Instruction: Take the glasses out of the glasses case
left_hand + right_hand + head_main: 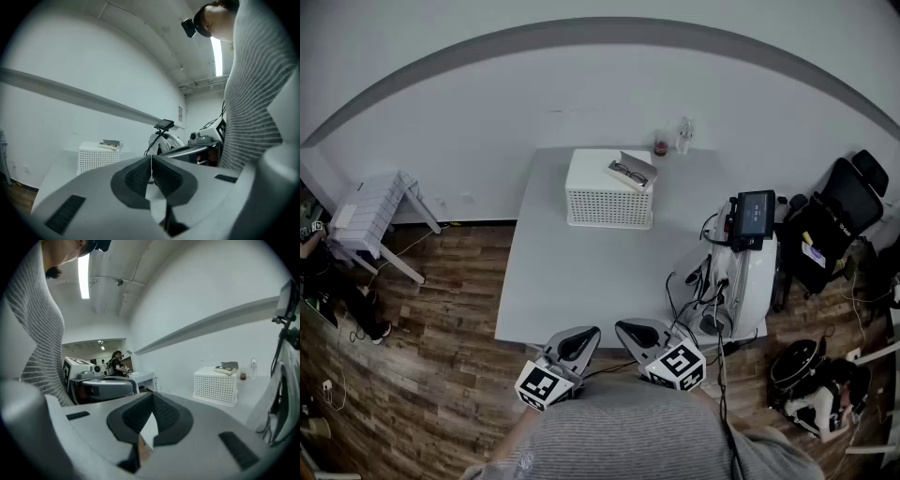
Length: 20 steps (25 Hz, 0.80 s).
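Left gripper [151,161]: in its own view we saw the ribbed pads pressed flat together with nothing between them. In the head view it lay low at the near edge of the table [581,272], close to our body.
Right gripper [152,400]: in its own view the pads met at their tips and held nothing. It sat just beside the left one.
Glasses case [634,172]: it lay open on top of the white perforated basket [607,202] at the far side of the table, well apart from both grippers.
Glasses [627,171]: they rested inside the open case.
Head view only: we saw the whole tabletop, a small jar [661,145] and a clear bottle [683,134] behind the basket, a white machine with a screen [755,214] at the right and a black chair [836,220] beyond it.
Right gripper view only: we saw a person [115,363] standing in a far room.
Hard to make out: in both gripper views the case was a small shape on the basket, and in the left gripper view we could not make out the glasses.
Cut off: our striped sleeve filled one side of each gripper view.
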Motion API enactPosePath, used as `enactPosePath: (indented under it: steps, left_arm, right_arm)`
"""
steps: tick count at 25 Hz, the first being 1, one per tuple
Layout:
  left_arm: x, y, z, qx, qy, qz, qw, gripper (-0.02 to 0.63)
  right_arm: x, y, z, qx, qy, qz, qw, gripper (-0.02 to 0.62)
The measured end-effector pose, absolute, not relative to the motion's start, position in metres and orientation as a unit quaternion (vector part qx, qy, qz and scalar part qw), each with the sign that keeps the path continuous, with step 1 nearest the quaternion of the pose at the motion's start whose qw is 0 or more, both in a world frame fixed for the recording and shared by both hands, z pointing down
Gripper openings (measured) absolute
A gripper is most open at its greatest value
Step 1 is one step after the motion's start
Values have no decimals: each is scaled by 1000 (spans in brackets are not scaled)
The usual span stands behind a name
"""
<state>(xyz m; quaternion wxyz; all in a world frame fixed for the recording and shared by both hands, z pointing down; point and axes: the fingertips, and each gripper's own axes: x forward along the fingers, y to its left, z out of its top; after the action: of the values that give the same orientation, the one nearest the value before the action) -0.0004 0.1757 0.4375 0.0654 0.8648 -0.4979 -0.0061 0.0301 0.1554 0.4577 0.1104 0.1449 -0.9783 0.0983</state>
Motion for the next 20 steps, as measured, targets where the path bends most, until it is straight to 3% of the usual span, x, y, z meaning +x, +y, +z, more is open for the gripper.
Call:
enactPosePath:
  steps: [20]
  left_arm:
    - [-1, 174, 442, 864, -496, -7, 83, 14]
  right_arm:
    - [29, 144, 465, 154, -974, 137, 93, 14]
